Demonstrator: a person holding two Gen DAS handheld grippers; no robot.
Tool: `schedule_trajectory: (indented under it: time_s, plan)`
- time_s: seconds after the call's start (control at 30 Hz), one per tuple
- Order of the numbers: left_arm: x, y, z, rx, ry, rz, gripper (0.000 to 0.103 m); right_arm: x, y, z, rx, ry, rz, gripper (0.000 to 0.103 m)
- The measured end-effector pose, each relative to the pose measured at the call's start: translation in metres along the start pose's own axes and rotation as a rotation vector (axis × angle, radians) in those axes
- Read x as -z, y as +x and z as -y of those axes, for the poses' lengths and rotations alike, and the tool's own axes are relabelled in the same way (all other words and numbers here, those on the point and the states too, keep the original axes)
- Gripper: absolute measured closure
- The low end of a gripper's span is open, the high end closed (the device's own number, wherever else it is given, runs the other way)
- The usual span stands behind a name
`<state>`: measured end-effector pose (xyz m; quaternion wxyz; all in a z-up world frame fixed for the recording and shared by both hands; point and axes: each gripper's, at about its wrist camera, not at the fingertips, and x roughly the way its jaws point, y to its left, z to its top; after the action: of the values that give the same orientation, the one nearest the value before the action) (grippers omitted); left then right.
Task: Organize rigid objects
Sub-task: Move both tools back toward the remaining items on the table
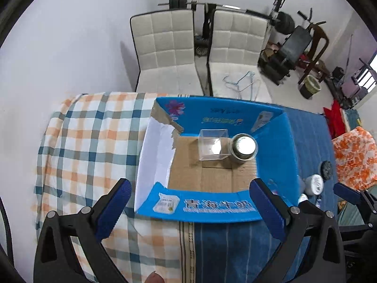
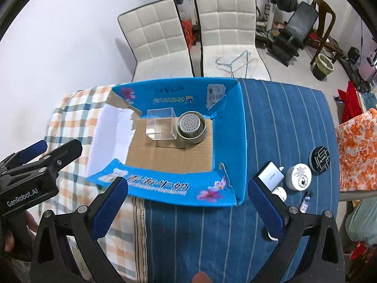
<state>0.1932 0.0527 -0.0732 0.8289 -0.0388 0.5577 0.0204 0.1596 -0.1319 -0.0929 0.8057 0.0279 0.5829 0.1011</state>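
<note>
At the centre of both views sits an open blue cardboard box [image 2: 235, 127] with a brown corrugated floor, resting on a worktop draped in a blue striped cloth [image 2: 282, 118] and a checked orange-and-blue cloth [image 1: 89, 129]. Inside, toward the top of the frame, a clear square plastic container [image 2: 161, 125] stands touching a round perforated metal strainer cup [image 2: 189, 125] on its right. At the lower right of the right wrist view, outside the box (all on the striped cloth), lie a white rectangular power bank [image 2: 271, 174], a round white jar [image 2: 298, 176] and a round black lid [image 2: 319, 160]. The left tongs [image 1: 190, 208] and right tongs [image 2: 187, 208] both stand wide apart, empty, at the bottom of their frames.
</note>
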Motion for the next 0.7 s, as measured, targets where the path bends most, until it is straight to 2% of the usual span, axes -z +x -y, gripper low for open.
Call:
schedule_trajectory:
  time_s: [0.17, 0.43, 0.57, 0.63, 0.7]
  plan:
    - [0.011, -0.033, 0.007, 0.001, 0.015, 0.033, 0.0, 0.013, -0.036, -0.001, 0.002, -0.025, 0.039, 0.0]
    - [0.023, -0.062, 0.021, 0.018, 0.011, 0.062, 0.0, 0.026, -0.08, 0.014, -0.058, -0.003, 0.097, 0.0]
    - [0.022, -0.062, 0.047, 0.041, 0.031, 0.064, 0.0, 0.028, -0.086, 0.065, -0.055, 0.096, 0.098, 0.0]
    - [0.019, -0.053, 0.071, 0.056, 0.058, 0.052, 0.0, 0.026, -0.086, 0.101, -0.015, 0.155, 0.101, 0.0]
    - [0.014, -0.038, 0.107, 0.103, 0.091, 0.035, 0.0, 0.022, -0.081, 0.147, 0.055, 0.218, 0.107, 0.0]
